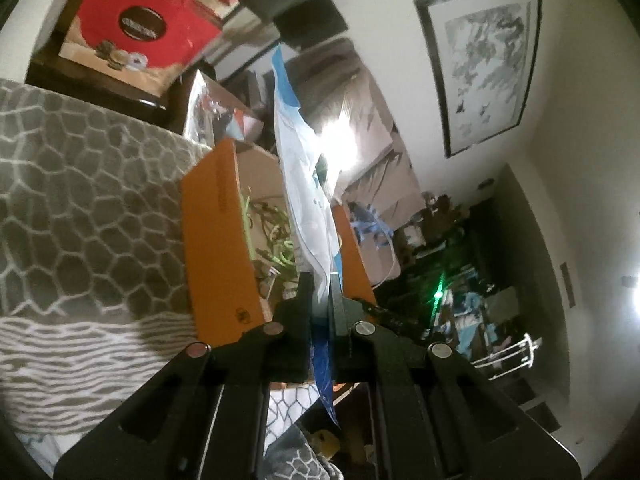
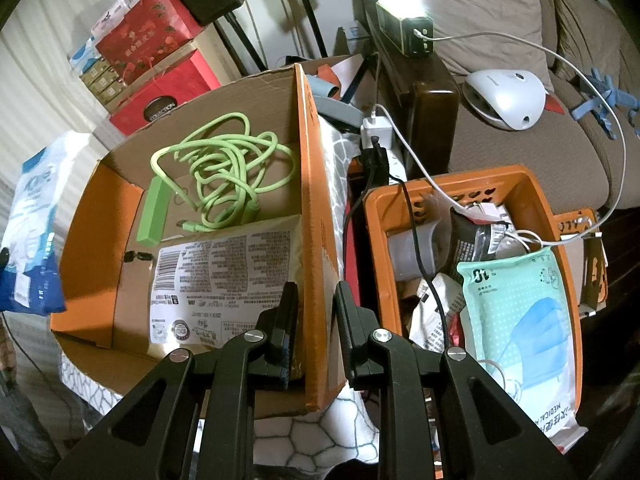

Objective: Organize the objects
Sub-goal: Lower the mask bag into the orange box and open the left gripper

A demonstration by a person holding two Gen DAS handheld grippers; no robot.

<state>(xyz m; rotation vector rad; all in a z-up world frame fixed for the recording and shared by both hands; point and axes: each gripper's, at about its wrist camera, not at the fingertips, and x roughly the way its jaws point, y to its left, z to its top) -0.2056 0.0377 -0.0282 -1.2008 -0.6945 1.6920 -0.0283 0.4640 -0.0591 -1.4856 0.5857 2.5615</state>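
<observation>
Framed pic [image 1: 486, 60] on wall, brown sofa [image 2: 520, 152], lit lamp [image 2: 400, 8] nr armrest.

Both tongs [image 1: 320, 280] [image 2: 316, 292] are matte black, angular, with round silver screws.

A cable [image 2: 224, 172] is lying at the back of the box [image 2: 316, 216], with a packet [image 2: 224, 280] lying flat in front of it. A basket [image 2: 376, 240] is sitting just right of the box, with a mask pack [image 2: 520, 320] lying in it. A pouch [image 2: 32, 232] is hanging left of the box, and a sofa [image 2: 520, 152] is standing behind the basket.
</observation>
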